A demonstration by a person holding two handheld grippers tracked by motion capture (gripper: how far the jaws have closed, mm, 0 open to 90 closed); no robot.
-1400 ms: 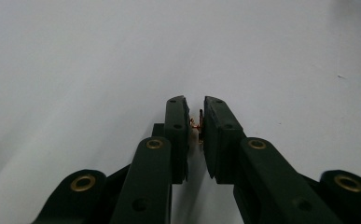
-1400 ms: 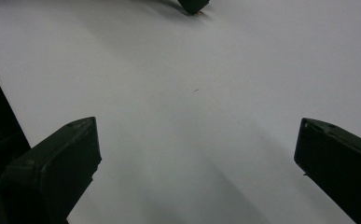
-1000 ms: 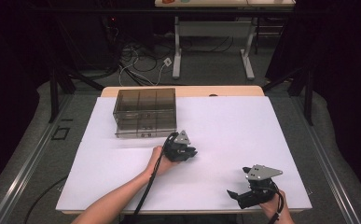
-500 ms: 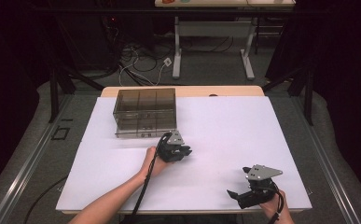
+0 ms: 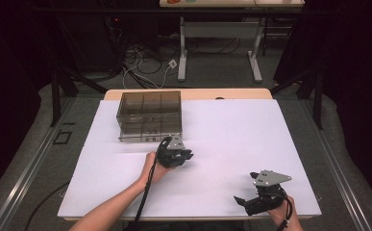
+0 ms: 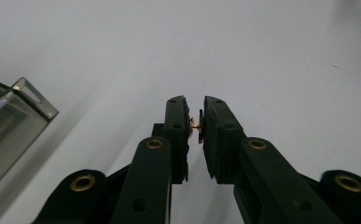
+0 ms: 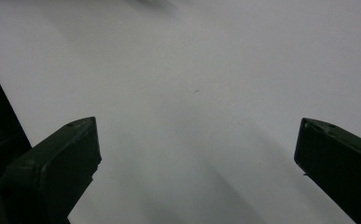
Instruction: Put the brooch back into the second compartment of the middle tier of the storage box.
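Table (image 5: 231, 144) carried the smoky drawer box (image 5: 149, 115) near its far left corner. Your left gripper (image 5: 186, 156) sat just in front of it, nearer than the wide-open right gripper (image 5: 243, 202), pinching a tiny orange-black part (image 6: 197, 127) that pointed away from the box.

We see a smoky, glossy clear-plastic drawer box (image 5: 149, 116) on the bench's matt white sheet (image 5: 231, 134), its wood edge bare; matt black plastic left gripper (image 6: 195, 128)

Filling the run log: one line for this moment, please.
left hand-held gripper: shut on small orange-and-black part | right hand-held gripper: open
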